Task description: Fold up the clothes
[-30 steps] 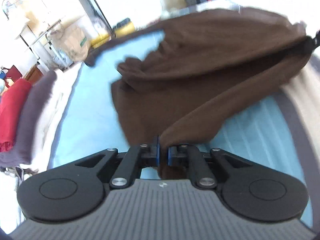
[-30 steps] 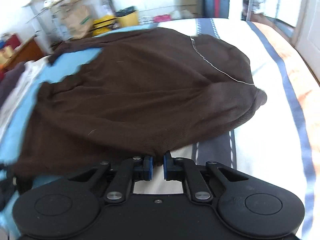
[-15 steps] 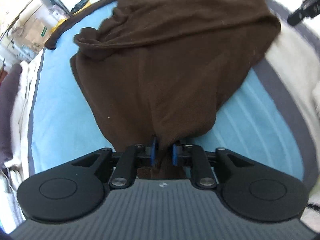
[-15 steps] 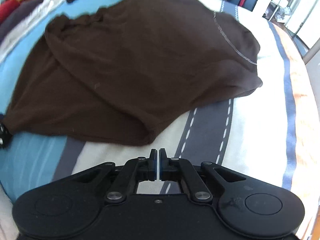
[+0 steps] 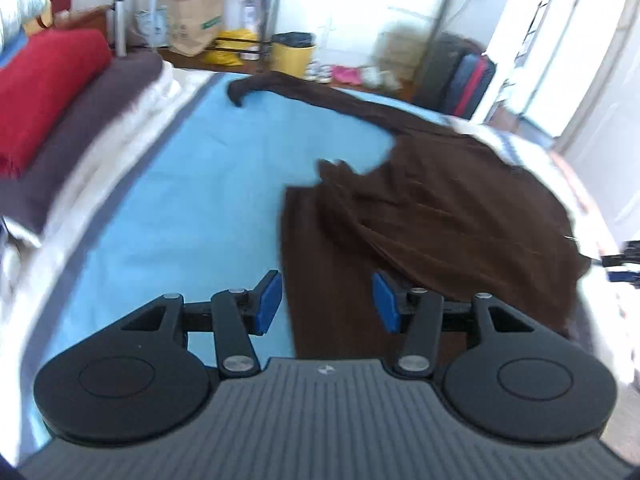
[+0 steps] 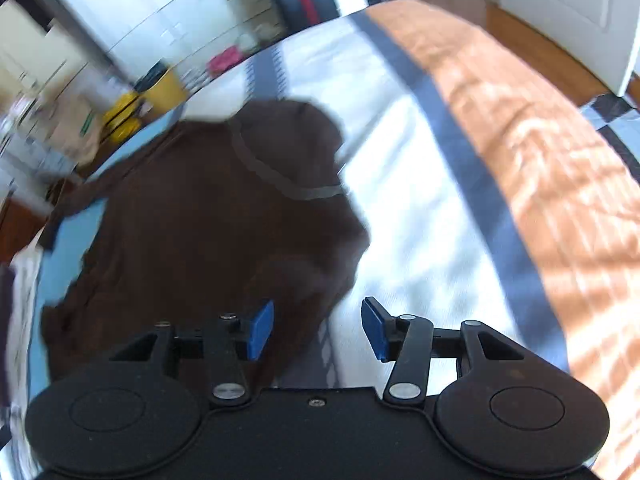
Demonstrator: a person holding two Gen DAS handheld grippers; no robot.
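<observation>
Both the left tool (image 5: 326, 300) and right tool (image 6: 318, 330) stand apart, empty, above the rumpled brown garment (image 5: 432, 216) on the bed (image 6: 420, 200), which awaits regripping at its near edge.

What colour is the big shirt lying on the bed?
Dark brown. It shows best in the left wrist view.

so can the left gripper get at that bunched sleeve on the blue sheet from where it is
Probably yes. The left gripper is open, hovering over the near edge of the brown garment, and the bunched sleeve lies straight ahead on the blue sheet, with nothing but flat cloth between them.
</observation>
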